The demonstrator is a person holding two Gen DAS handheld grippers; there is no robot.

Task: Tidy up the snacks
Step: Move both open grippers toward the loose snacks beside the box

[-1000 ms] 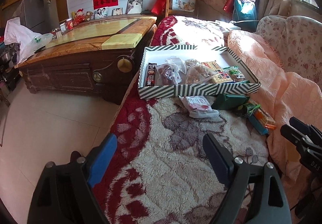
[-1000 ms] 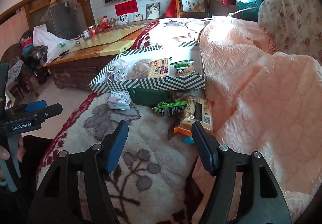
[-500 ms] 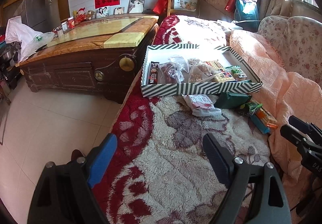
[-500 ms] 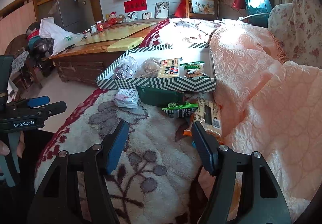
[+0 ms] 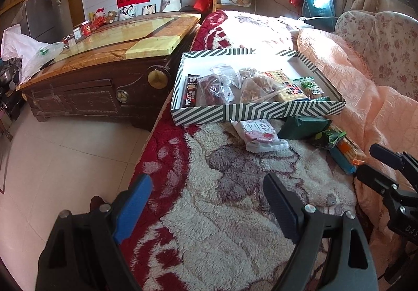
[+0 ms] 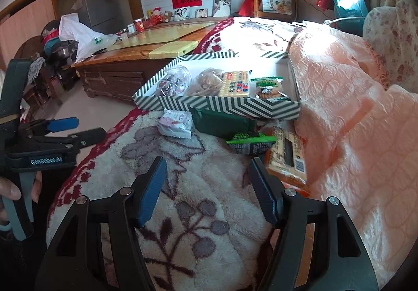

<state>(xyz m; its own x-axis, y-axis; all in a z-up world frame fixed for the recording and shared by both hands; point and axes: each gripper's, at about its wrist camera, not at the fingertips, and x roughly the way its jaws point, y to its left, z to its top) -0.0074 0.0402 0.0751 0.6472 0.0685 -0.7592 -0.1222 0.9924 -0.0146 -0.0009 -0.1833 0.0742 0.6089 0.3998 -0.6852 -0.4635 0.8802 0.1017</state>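
A green-and-white striped box sits on the plush red-and-white blanket and holds several snack packs. In front of it lie a white-and-pink packet, a dark green packet, a green-black packet and an orange cracker pack. My left gripper is open and empty, hovering over the blanket short of the snacks. My right gripper is open and empty, just short of the green-black packet.
A dark wooden coffee table stands left of the couch over a tiled floor. A peach quilt rises on the right of the snacks. The other gripper shows at each view's edge.
Both grippers have drifted slightly; the box and snacks sit a little higher and farther right in the right wrist view. Both stay open and empty. No snack has moved.
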